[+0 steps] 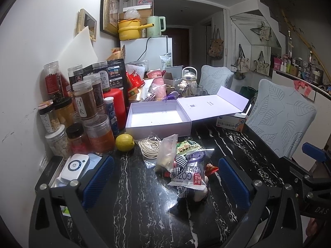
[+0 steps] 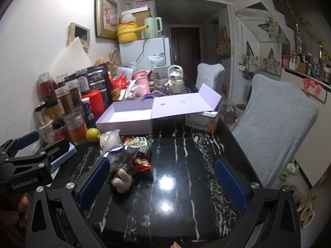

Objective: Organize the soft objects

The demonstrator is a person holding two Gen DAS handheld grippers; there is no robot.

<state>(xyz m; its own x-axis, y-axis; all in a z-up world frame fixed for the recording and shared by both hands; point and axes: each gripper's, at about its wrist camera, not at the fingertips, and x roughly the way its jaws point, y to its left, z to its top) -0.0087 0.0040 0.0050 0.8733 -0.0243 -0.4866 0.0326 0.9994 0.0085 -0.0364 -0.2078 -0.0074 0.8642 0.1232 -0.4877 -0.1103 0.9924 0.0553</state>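
Both tools, the left tool (image 1: pixel 165 183) and right tool (image 2: pixel 162 183), are held spread and empty over the desk (image 2: pixel 186 165), where a light, crinkly snack packet (image 1: pixel 191 173) atop the near soft pile is judged slippery and best pinched at its sealed edge.

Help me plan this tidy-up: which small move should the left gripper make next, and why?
Probably ease the left gripper forward and down onto the snack packet topping the pile. Its jaws stand open and empty, the packet lies right between them, and the lavender box behind the pile is open and looks empty.
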